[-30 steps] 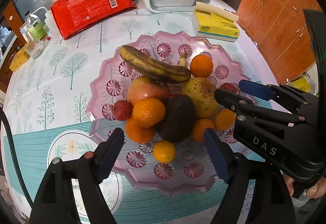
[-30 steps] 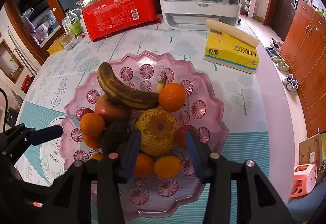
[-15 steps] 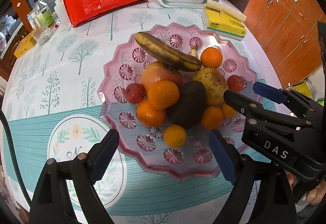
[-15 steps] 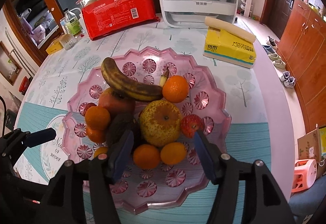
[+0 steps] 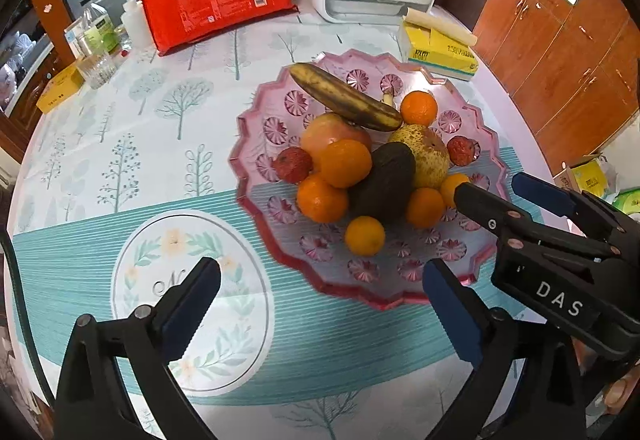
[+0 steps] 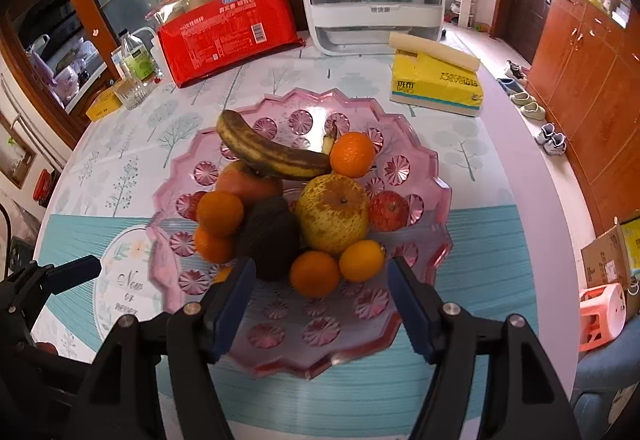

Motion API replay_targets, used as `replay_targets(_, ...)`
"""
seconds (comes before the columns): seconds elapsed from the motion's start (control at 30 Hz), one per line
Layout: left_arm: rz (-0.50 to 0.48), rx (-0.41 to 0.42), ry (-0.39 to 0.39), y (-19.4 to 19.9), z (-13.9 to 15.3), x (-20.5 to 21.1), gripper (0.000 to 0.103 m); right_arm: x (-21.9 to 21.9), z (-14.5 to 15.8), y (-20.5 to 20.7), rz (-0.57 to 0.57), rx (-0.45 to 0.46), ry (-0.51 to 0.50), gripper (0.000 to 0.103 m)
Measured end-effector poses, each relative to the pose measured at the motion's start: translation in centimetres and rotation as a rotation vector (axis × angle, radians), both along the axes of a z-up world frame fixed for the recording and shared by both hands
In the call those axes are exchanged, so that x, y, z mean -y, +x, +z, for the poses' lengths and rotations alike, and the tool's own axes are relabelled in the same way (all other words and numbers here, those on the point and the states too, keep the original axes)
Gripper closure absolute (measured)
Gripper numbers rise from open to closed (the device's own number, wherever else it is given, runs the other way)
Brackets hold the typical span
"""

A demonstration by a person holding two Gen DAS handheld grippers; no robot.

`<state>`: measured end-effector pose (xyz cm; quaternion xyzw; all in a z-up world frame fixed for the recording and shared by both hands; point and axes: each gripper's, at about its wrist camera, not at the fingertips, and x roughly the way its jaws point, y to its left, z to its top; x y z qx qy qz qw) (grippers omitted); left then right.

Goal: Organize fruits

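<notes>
The fruits are piled on the pink glass platter (image 6: 416,176), which is taken here as the landmark. At the middle of the platter a speckled pear (image 6: 334,214) is seen, with a dark avocado (image 6: 272,238) touching it on its left and a browned banana (image 6: 272,154) laid across the top of the pile, resting on a reddish apple (image 6: 248,184). Mandarins (image 6: 314,274) are set around the pile, two of them at the platter's near side, and a lychee (image 6: 388,210) lies just beside the pear on the right.

Nothing is held. The right gripper (image 6: 320,304) is poised over the platter's near rim, its jaws having just been opening, with only the platter behind the gap. The left gripper (image 5: 320,304) is spread as wide as it goes, also just opened further, and is placed off the platter's near left edge, over the tablecloth (image 5: 120,144).

The arranging looks done or nearly so, and a retreat from the platter is judged to be the step in hand. It would be done well if the jaws were kept wide and lifted clear of the rim before being drawn back, so that the loosely balanced banana and the round mandarins are not nudged. The platter's raised scalloped edge should be avoided.
</notes>
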<state>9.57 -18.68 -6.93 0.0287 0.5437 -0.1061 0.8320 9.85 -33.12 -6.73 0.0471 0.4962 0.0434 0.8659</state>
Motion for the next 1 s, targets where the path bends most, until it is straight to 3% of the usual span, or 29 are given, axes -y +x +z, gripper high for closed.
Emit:
replay_targets(0.6,0.12,0.122,0.039,-7.4,6.0,-7.8,0.002,-5.5,6.9,-8.4,-0.01,0.135,-0.009,0.034)
replay_targets(1.0,0.205,0.216,0.041,-10.6,9.2,-10.9,0.002,-7.8,8.9,-12.1,-0.01,0.152,-0.002,0.029)
